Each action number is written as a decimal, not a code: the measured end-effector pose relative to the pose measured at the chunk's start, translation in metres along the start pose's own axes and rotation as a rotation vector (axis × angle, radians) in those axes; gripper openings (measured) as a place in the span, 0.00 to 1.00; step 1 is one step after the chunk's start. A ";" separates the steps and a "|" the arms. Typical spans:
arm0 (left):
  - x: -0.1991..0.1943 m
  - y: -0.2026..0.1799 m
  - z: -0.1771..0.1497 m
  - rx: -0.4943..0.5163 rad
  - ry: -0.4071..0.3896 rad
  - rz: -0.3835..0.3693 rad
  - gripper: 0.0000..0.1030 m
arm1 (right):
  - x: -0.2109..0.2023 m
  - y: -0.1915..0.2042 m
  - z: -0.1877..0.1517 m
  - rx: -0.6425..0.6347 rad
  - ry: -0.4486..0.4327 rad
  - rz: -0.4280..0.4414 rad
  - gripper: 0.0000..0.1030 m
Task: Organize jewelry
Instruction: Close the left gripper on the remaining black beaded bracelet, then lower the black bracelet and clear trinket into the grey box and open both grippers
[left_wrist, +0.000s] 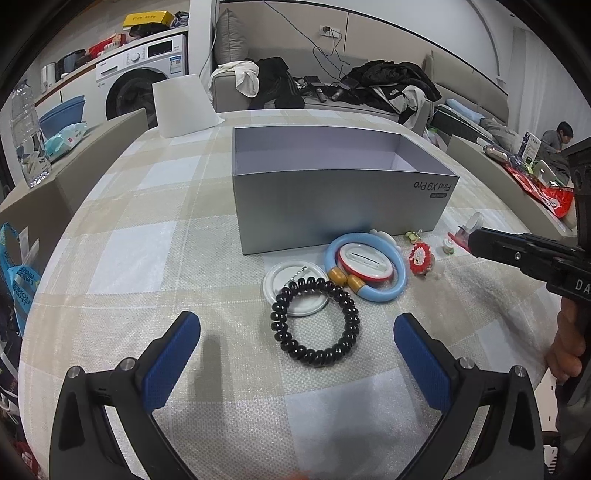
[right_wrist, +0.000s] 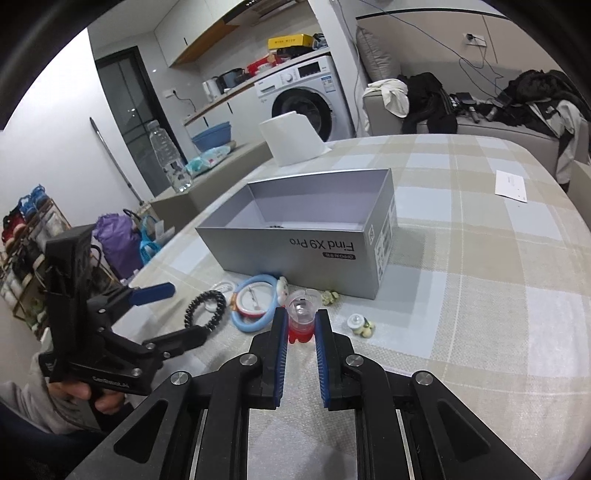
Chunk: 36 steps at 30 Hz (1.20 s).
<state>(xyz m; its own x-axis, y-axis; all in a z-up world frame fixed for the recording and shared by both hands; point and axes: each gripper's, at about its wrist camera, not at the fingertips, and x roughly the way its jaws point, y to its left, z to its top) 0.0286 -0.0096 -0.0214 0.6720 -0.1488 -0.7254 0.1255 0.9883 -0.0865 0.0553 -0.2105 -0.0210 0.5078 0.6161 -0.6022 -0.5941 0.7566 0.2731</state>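
While one dark item lies inside the grey box (right_wrist: 295, 254), a red-and-clear trinket (right_wrist: 301, 319) is clamped by the right tool (right_wrist: 300, 325); the left tool (left_wrist: 295, 332) is held apart, six pieces left before the box

1. The left gripper (left_wrist: 297, 356) has black angular arms ending in blue ribbed pads (left_wrist: 170, 360), with round silver screws on its arms at 7 and 5 o'clock.
2. The right gripper (right_wrist: 300, 356) is built alike: black linkages, blue ridged pads (right_wrist: 279, 360), silver screw heads behind the pads at 6 o'clock.
3. White lettering marks each gripper's black handle body.
4. A grey sleeve (right_wrist: 27, 400) covers the wrist at 8 o'clock in the right wrist view.
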 end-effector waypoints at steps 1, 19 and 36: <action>0.000 -0.001 0.000 0.004 0.003 -0.002 0.90 | 0.000 0.000 0.000 0.000 0.000 0.001 0.13; -0.015 -0.010 0.001 0.084 -0.065 -0.032 0.34 | -0.005 0.008 0.000 -0.019 -0.028 0.024 0.13; -0.040 -0.008 0.033 0.045 -0.204 -0.012 0.34 | -0.022 0.014 0.021 0.001 -0.110 0.020 0.13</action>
<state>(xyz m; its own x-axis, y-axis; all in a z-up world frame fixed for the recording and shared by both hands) 0.0245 -0.0124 0.0312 0.8034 -0.1691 -0.5709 0.1644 0.9846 -0.0603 0.0486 -0.2088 0.0123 0.5611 0.6514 -0.5107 -0.6043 0.7440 0.2850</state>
